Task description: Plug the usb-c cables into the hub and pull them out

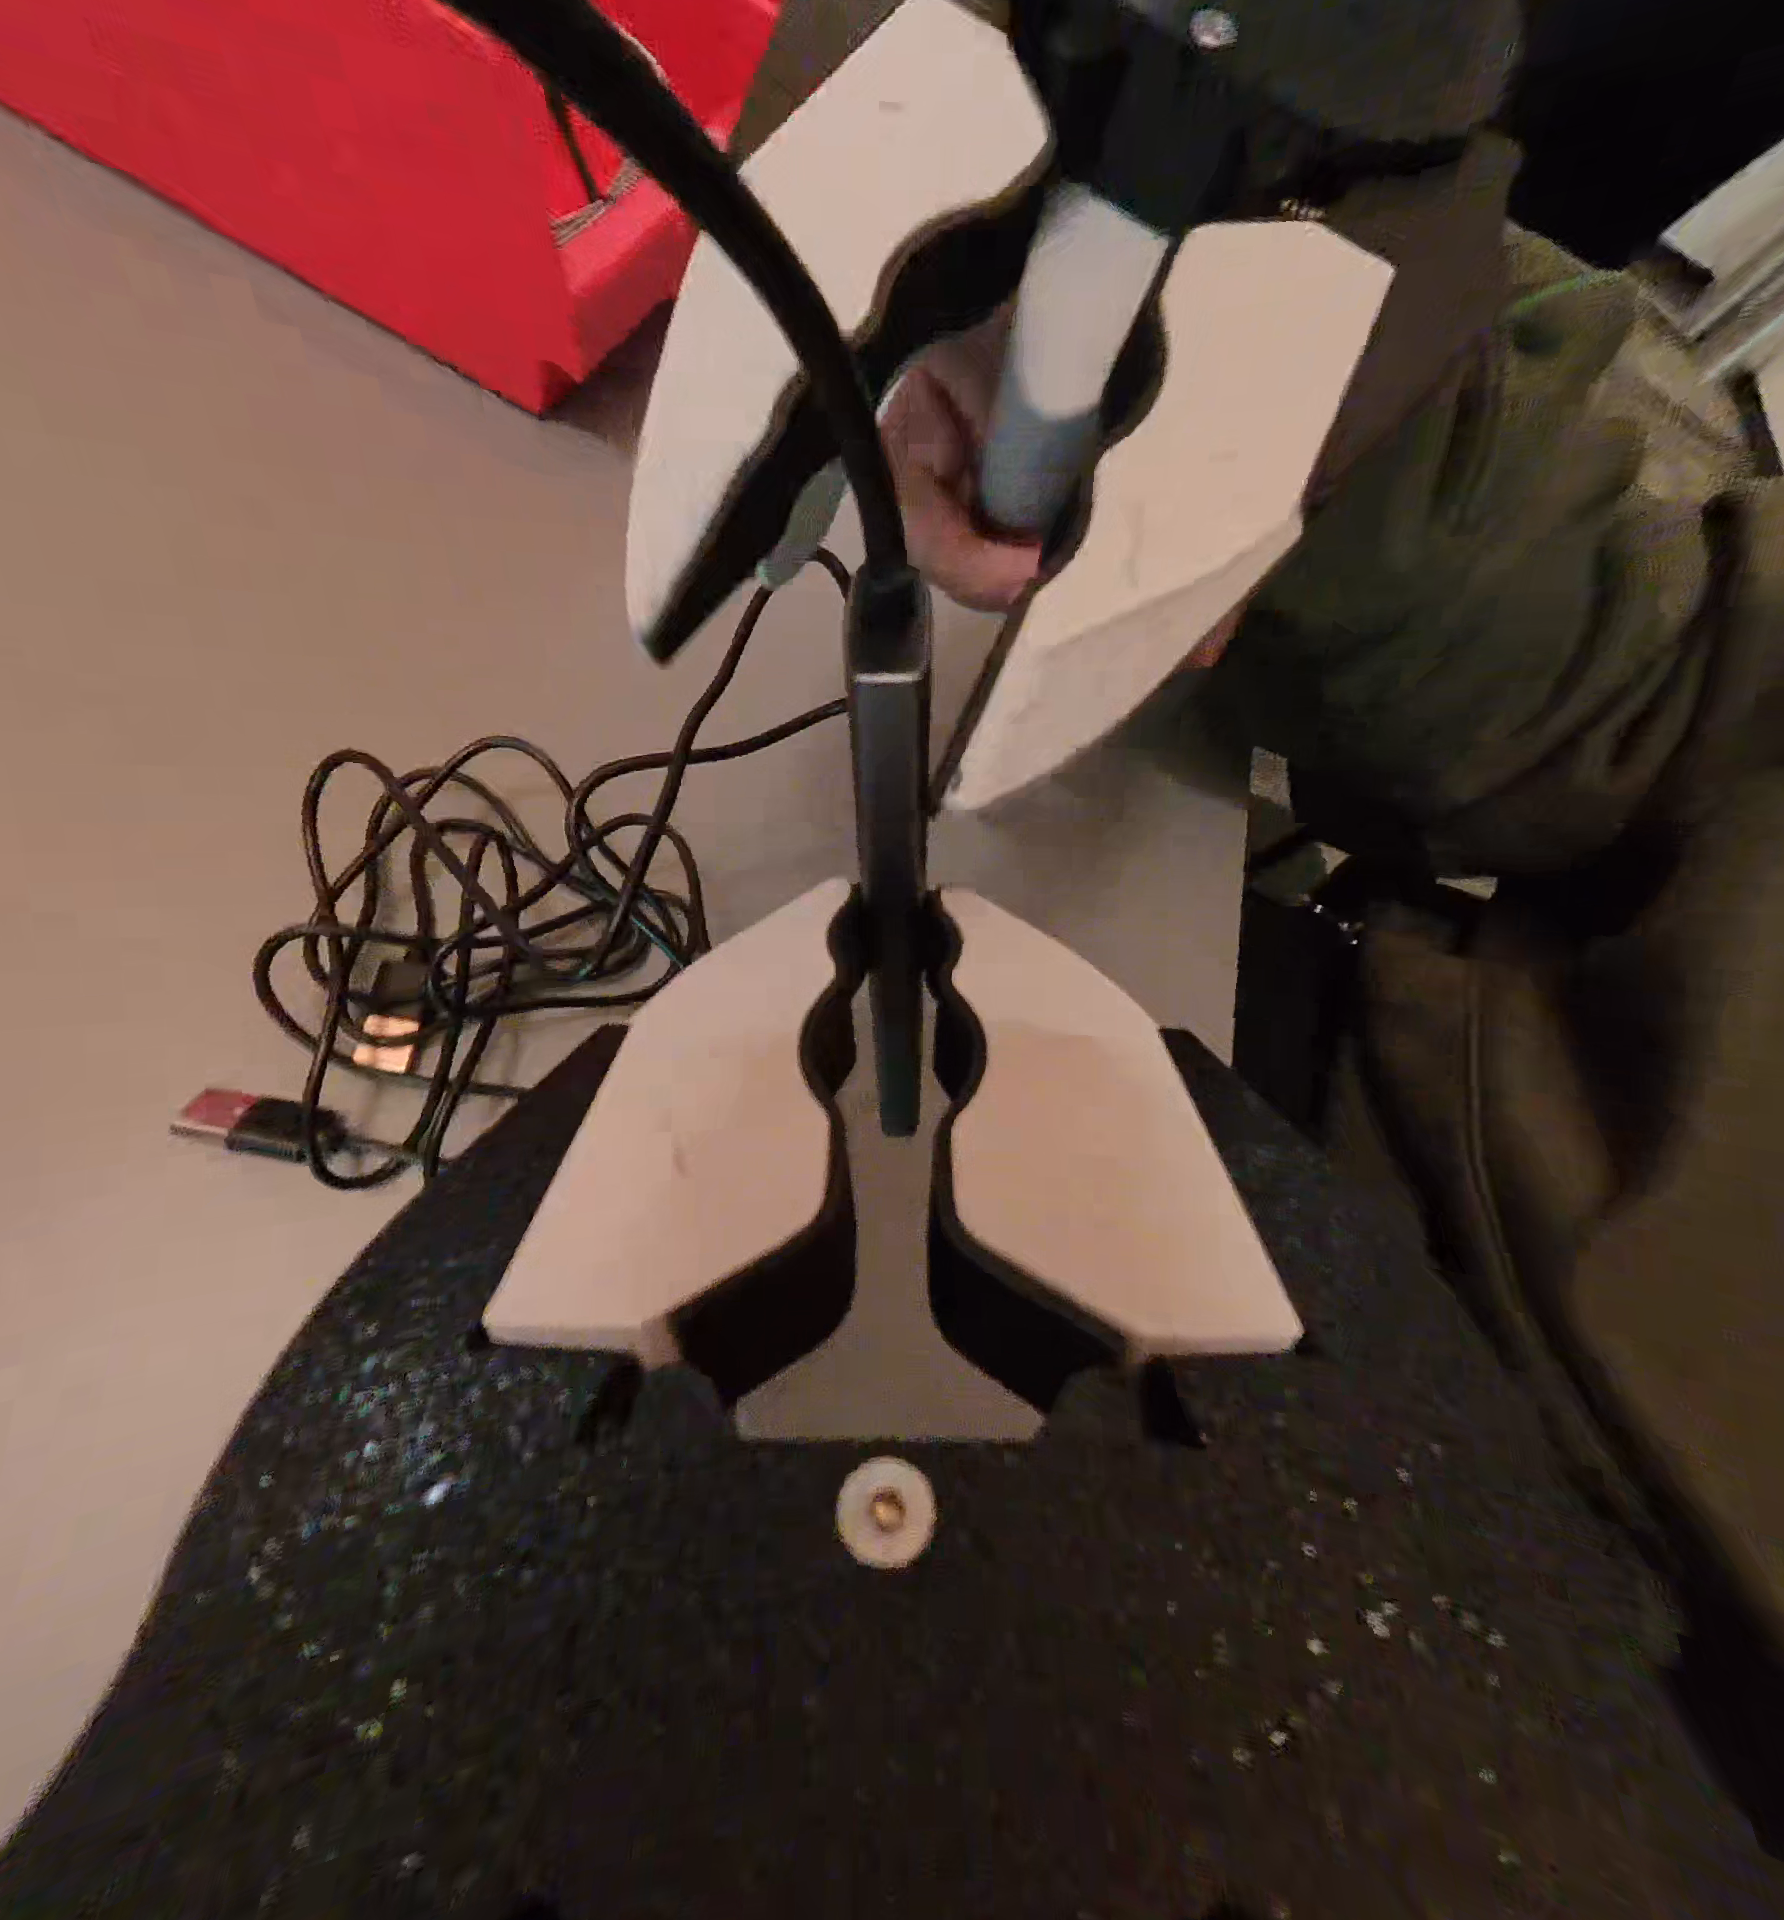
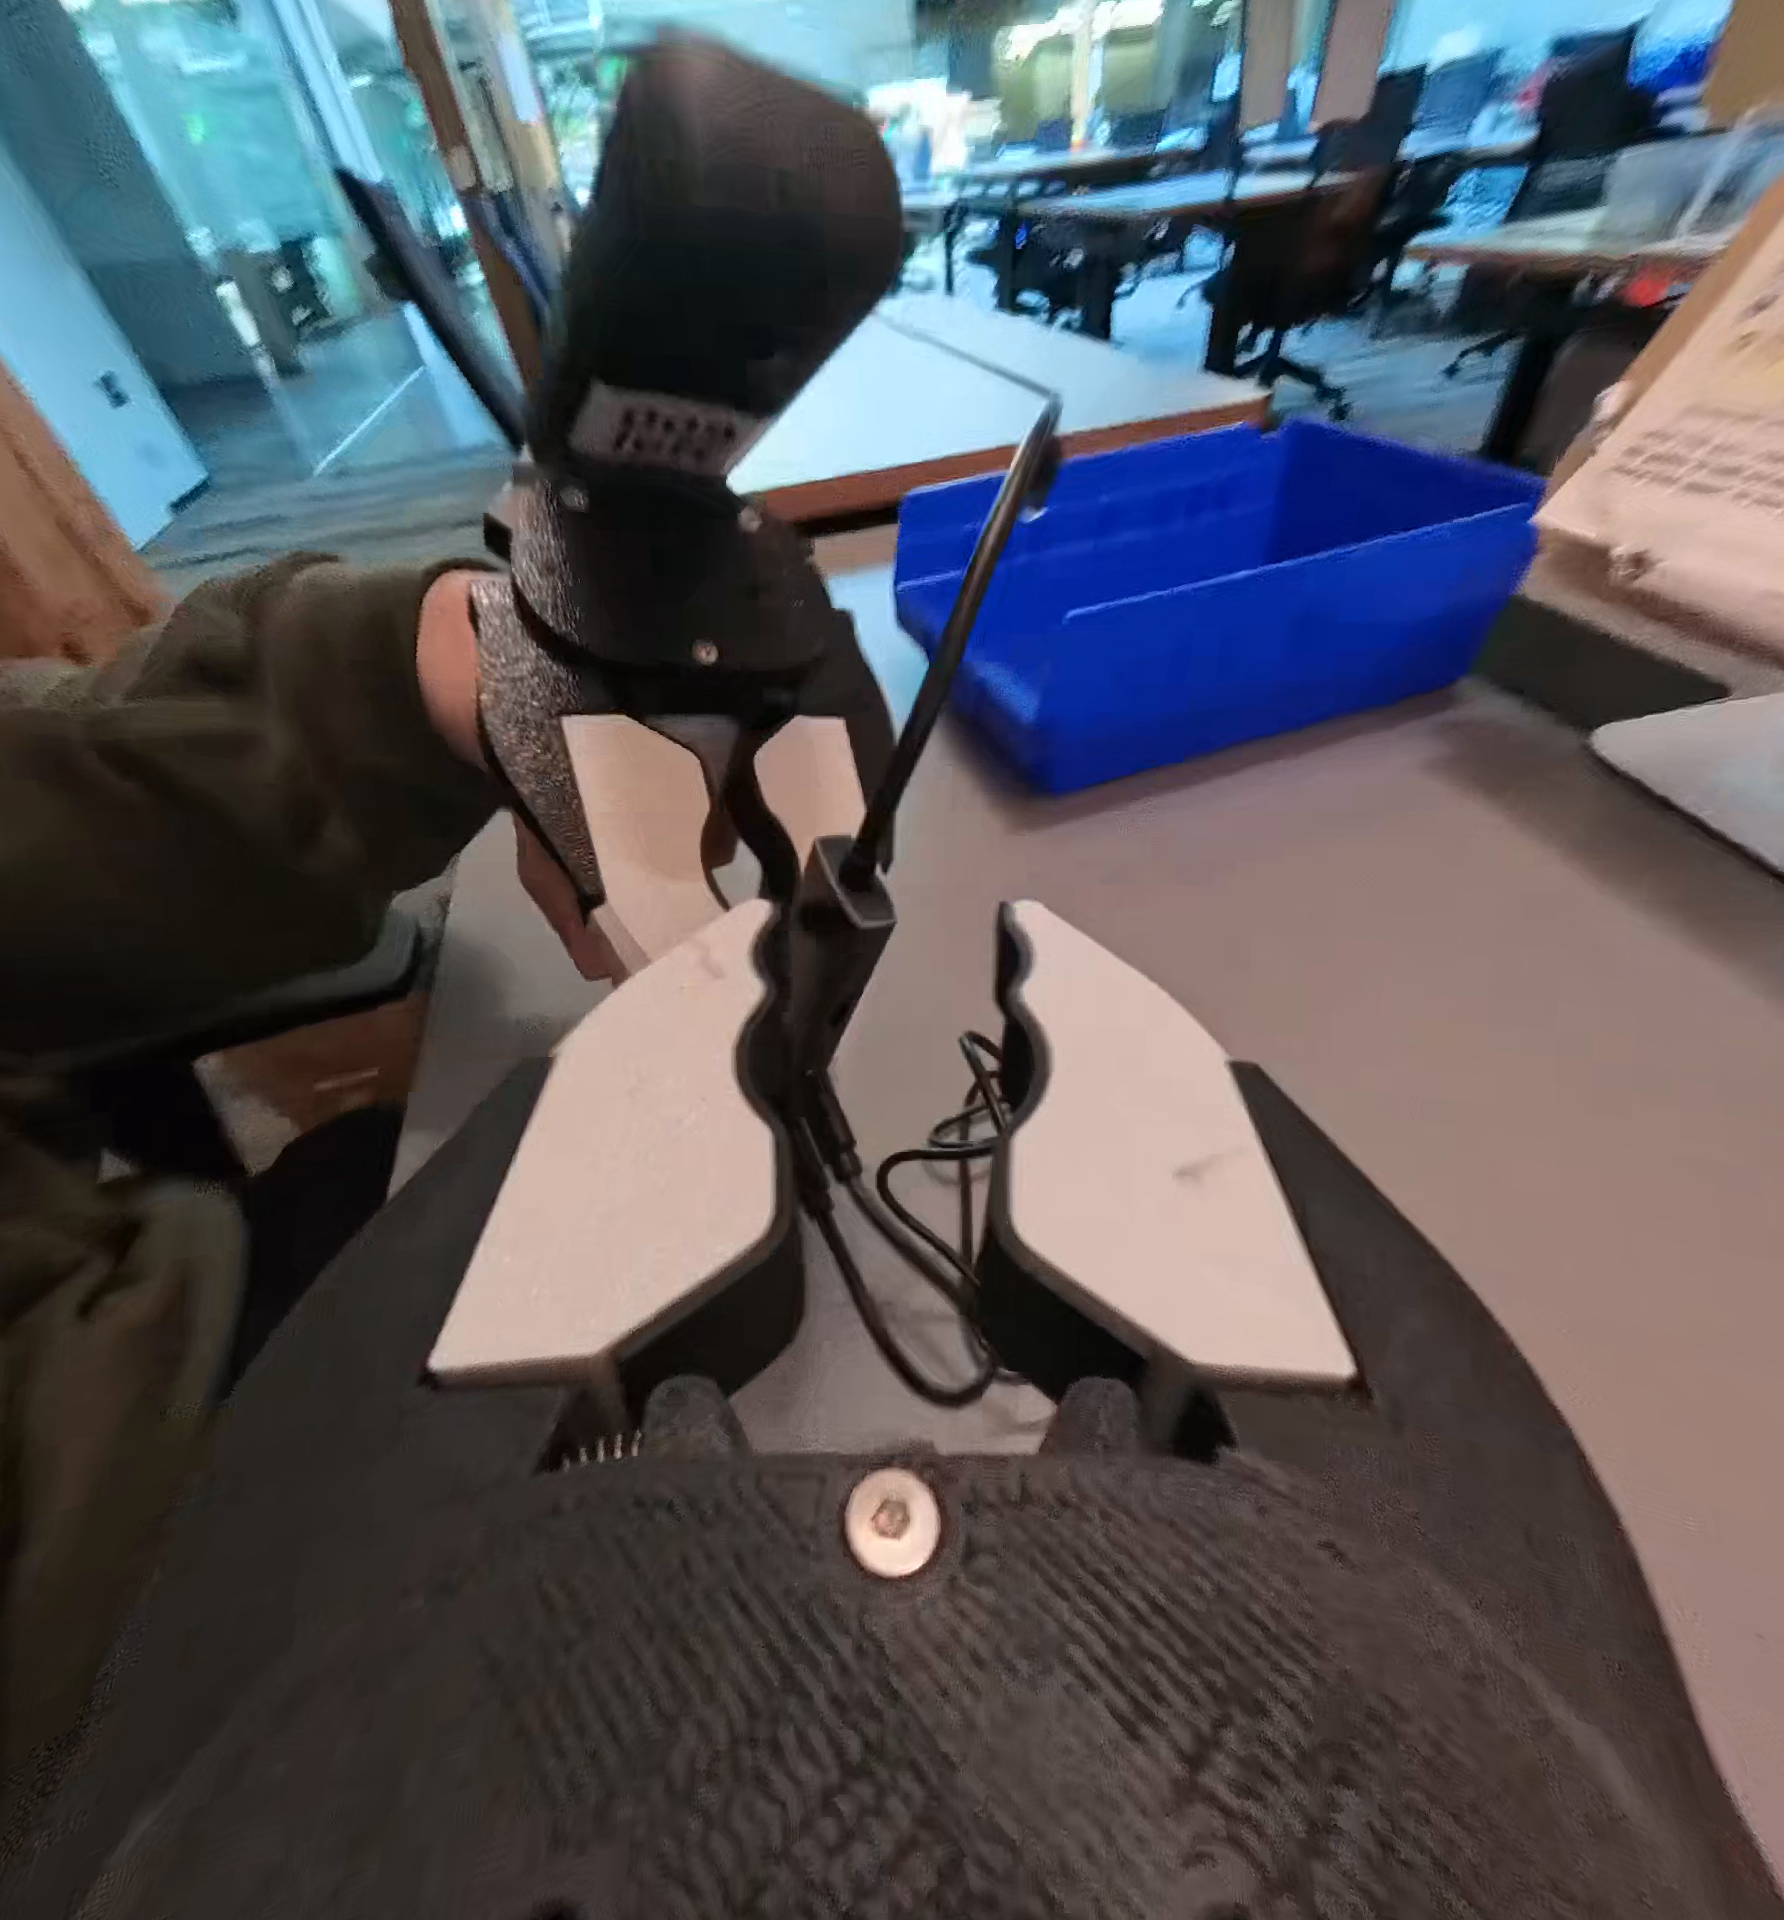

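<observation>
My left gripper [image 1: 893, 904] is shut on the slim black hub [image 1: 890, 790] and holds it upright above the grey table [image 1: 140, 623]. The hub's thick black lead [image 1: 732, 208] curves up and away. My right gripper [image 2: 888, 914] is open, and the hub [image 2: 826, 956] stands between its fingers, close to the left finger [image 2: 659, 1143]. Two thin black cable plugs [image 2: 828, 1127] sit at the hub's lower side, and I cannot tell how deep they are seated. In the left wrist view the right gripper [image 1: 815, 717] hangs open over the hub. The left gripper [image 2: 753, 862] also shows in the right wrist view.
A tangle of thin black cables [image 1: 472, 914] with loose USB plugs [image 1: 244, 1117] lies on the table to the left. A red box [image 1: 348, 156] stands behind it. A blue bin [image 2: 1231, 603] and a cardboard box [image 2: 1698, 468] stand at the far right. An olive sleeve [image 2: 192, 748] fills the left. About 5 cm separates my left fingertips from my right.
</observation>
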The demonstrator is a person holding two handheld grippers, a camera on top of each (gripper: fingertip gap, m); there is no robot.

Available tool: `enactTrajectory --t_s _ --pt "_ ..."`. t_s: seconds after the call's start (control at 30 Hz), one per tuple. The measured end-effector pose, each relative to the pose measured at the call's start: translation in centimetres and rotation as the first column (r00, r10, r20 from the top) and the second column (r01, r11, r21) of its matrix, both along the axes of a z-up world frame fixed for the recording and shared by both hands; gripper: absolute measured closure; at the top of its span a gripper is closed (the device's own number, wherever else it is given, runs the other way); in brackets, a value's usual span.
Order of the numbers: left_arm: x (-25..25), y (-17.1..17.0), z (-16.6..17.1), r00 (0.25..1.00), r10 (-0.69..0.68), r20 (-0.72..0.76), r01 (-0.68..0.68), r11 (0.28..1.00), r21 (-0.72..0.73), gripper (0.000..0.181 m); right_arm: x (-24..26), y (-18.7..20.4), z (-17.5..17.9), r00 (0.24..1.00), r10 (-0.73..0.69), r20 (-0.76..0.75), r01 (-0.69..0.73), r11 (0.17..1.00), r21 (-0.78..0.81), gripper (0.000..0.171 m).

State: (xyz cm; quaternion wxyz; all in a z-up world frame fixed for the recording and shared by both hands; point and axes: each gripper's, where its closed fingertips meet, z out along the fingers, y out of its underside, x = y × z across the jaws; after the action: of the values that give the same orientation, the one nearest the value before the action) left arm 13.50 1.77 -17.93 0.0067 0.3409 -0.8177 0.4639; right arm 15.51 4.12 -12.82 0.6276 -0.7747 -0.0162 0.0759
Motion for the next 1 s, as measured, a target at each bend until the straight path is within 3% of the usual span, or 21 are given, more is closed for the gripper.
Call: enactTrajectory --t_s 0.07,0.17,0.23,0.27,0.33,0.4,0.47,0.57,0.67,0.9,0.97,1.0 --pt "0.3 -0.5 -0.3 0.999 -0.038 0.035 0.037 0.999 0.035 0.171 -1.3 -0.1 0.0 0.996 0.089 -0.019 -0.089 0.996 0.024 0.155" --pt "0.7 -0.6 -0.4 0.996 -0.051 0.074 0.049 0.998 0.032 0.17 -1.3 -0.2 -0.1 0.993 0.114 -0.036 -0.114 0.993 0.009 0.158" --pt "2.2 -0.1 0.4 0.984 0.045 0.17 -0.049 0.999 0.017 0.166 0.0 -0.1 0.6 0.997 0.05 -0.065 -0.046 0.997 0.061 0.16" --pt "3.1 0.2 0.9 0.964 0.108 0.242 -0.114 0.993 0.01 0.164 1.1 -0.2 1.2 0.995 -0.006 -0.097 0.015 0.996 0.093 0.161" --pt "3.9 0.8 1.9 0.886 0.206 0.415 -0.222 0.975 -0.009 0.138 3.6 -0.9 3.0 0.965 -0.111 -0.239 0.159 0.968 0.193 0.161" --pt "4.1 1.1 2.4 0.772 0.269 0.576 -0.319 0.948 -0.015 0.129 5.5 -1.9 4.3 0.884 -0.112 -0.454 0.263 0.922 0.286 0.161" --pt "4.0 1.4 3.0 0.618 0.311 0.722 -0.405 0.913 -0.047 0.133 6.6 -2.6 4.7 0.763 -0.03 -0.645 0.319 0.886 0.336 0.161" --pt "3.7 1.8 3.9 0.43 0.358 0.829 -0.49 0.863 -0.118 0.151 6.5 -2.1 3.8 0.657 0.056 -0.752 0.306 0.891 0.334 0.161" --pt "3.4 2.0 4.3 0.378 0.401 0.834 -0.51 0.842 -0.173 0.158 5.8 -1.4 3.5 0.602 0.114 -0.79 0.273 0.901 0.338 0.161" --pt "2.8 2.5 5.0 0.301 0.368 0.88 -0.484 0.854 -0.191 0.153 5.9 -1.6 3.8 0.436 0.259 -0.862 0.262 0.879 0.397 0.162" --pt "2.6 2.5 5.0 0.304 0.367 0.879 -0.482 0.855 -0.19 0.181 5.7 -1.3 3.6 0.443 0.251 -0.861 0.259 0.883 0.391 0.161" --pt "2.4 2.9 5.4 0.282 0.388 0.877 -0.504 0.838 -0.208 0.181 5.6 -1.2 3.6 0.434 0.258 -0.863 0.255 0.884 0.393 0.161"
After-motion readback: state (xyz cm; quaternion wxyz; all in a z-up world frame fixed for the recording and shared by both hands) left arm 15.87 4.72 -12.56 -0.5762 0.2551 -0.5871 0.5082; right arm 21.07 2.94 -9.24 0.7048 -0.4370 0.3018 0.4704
